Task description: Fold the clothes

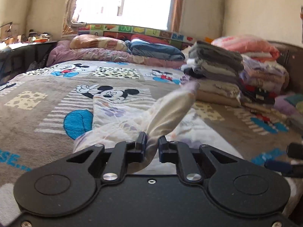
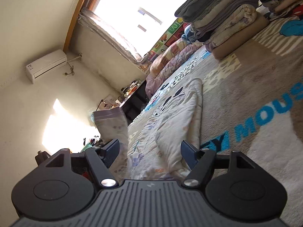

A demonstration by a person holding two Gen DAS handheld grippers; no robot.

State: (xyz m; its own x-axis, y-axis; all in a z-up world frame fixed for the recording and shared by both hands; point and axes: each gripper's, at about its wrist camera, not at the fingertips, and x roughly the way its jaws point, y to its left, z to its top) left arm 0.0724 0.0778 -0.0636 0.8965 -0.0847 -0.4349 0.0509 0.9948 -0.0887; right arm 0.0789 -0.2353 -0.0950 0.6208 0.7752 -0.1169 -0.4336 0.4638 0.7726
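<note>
A cream garment with pale purple flowers (image 1: 113, 117) lies spread on the Mickey Mouse blanket (image 1: 37, 98). My left gripper (image 1: 152, 143) is shut on a bunched sleeve (image 1: 170, 111), which stretches up and to the right from the jaws. In the tilted right wrist view the same garment (image 2: 170, 117) lies in folds on the blanket (image 2: 255, 87). My right gripper (image 2: 150, 154) stands open low over it, with cloth between the fingers and the pads apart from it. A lifted piece with a purple cuff (image 2: 111, 121) hangs beside its left finger. The right gripper's tip (image 1: 295, 158) shows at the left view's right edge.
A tall stack of folded grey and beige clothes (image 1: 215, 70) (image 2: 223, 19) stands on the bed at right, a second colourful stack (image 1: 265, 75) behind it. Pillows and quilts (image 1: 113, 51) line the window wall. A dark desk (image 1: 28, 51) stands beside the bed.
</note>
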